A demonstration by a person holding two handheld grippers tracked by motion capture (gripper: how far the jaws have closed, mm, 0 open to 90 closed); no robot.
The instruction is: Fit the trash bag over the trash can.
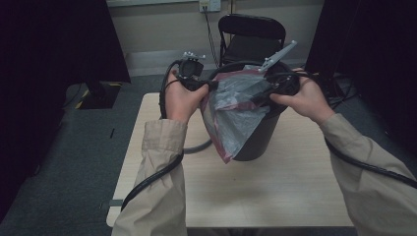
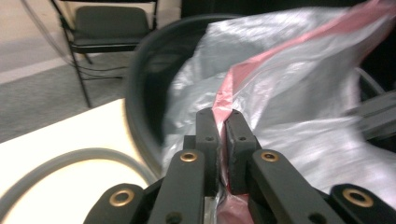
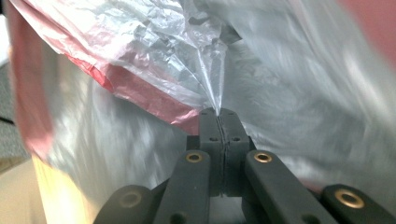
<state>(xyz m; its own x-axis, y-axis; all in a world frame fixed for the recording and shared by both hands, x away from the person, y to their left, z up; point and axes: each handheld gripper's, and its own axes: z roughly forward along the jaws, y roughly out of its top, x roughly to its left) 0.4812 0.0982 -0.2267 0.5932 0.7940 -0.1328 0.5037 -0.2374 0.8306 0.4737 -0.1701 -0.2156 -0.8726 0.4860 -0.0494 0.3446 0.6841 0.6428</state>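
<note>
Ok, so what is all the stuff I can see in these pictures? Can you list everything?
plastic bag: one, clear grey with a red edge, draped over the bin's near side, held up by both grippers
bin: one, black, round, standing on the table
table: one, light wood top, under the bin
hose: one, grey, curving across the table left of the bin
folding chair: one, black, by the far wall
wall socket: one, pale, on the far wall above the chair
left gripper: one, black, shut on the bag's red edge
right gripper: one, black, shut on the bag's film
sleeves: two, beige, coming in from the bottom
</note>
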